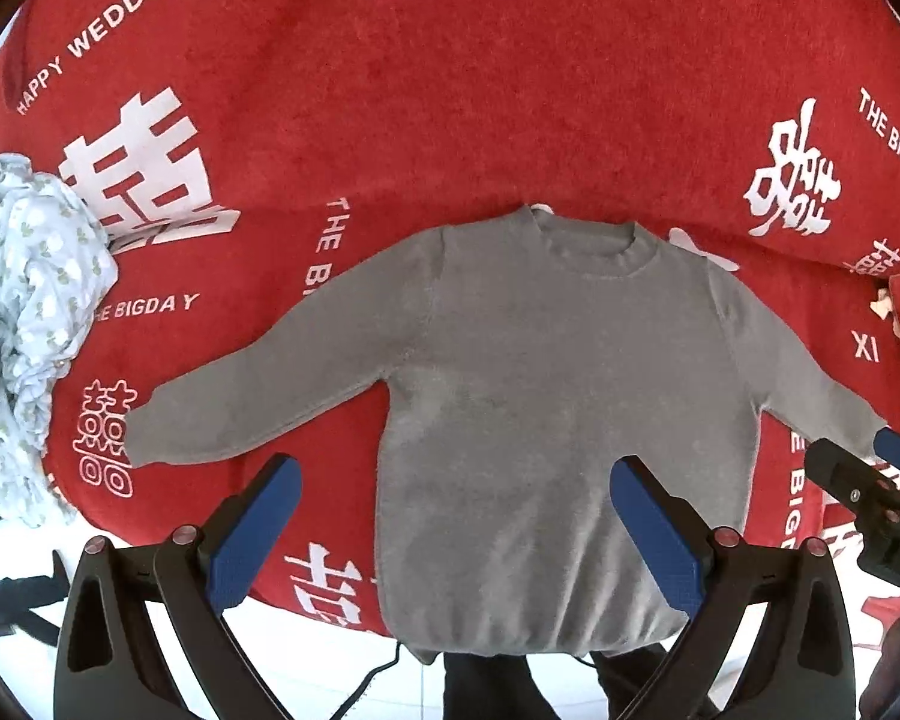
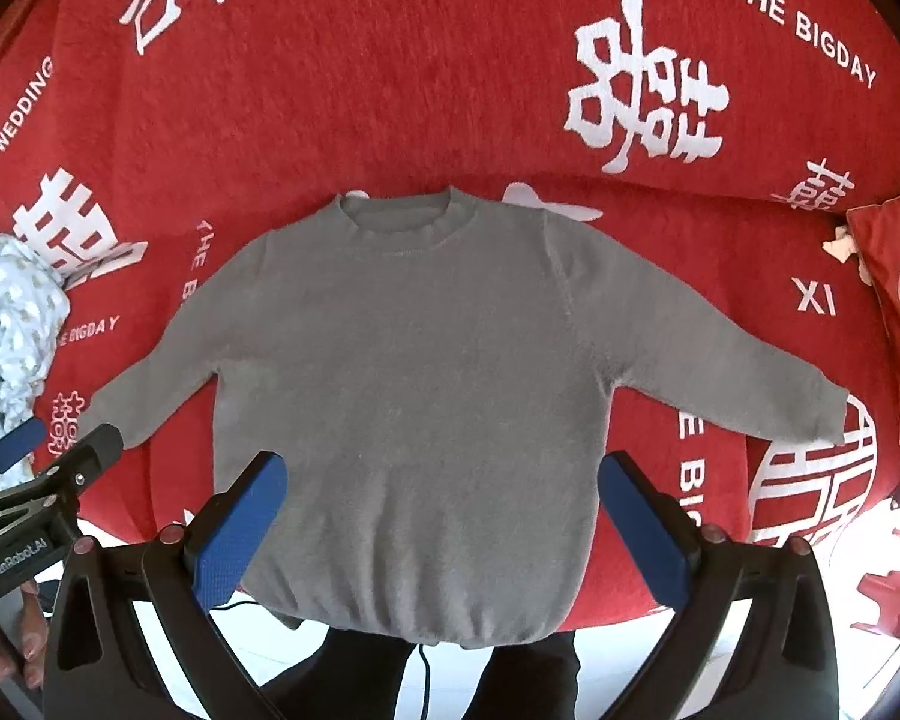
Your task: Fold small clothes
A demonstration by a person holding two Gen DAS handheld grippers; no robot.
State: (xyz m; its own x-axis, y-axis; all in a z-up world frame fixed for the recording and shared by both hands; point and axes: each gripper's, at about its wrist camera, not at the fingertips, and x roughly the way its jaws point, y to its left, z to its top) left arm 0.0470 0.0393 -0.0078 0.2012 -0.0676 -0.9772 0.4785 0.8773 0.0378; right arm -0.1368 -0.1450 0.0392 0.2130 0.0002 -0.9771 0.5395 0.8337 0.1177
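Small grey knit sweater [image 1: 540, 396] lies flat, front up, sleeves spread, on red blanket w/ white lettering [image 1: 450, 90]. Left tongs [image 1: 456, 528] and right tongs [image 2: 441, 525] both wide open over its hem, holding nothing. Crumpled pale floral garment [image 1: 24, 312] lies to the left.

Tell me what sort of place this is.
Probably a home living room: a sofa under a red plush cover printed "HAPPY WEDDING", a red embroidered cushion at its end, and a small grey knit sweater spread flat for folding.
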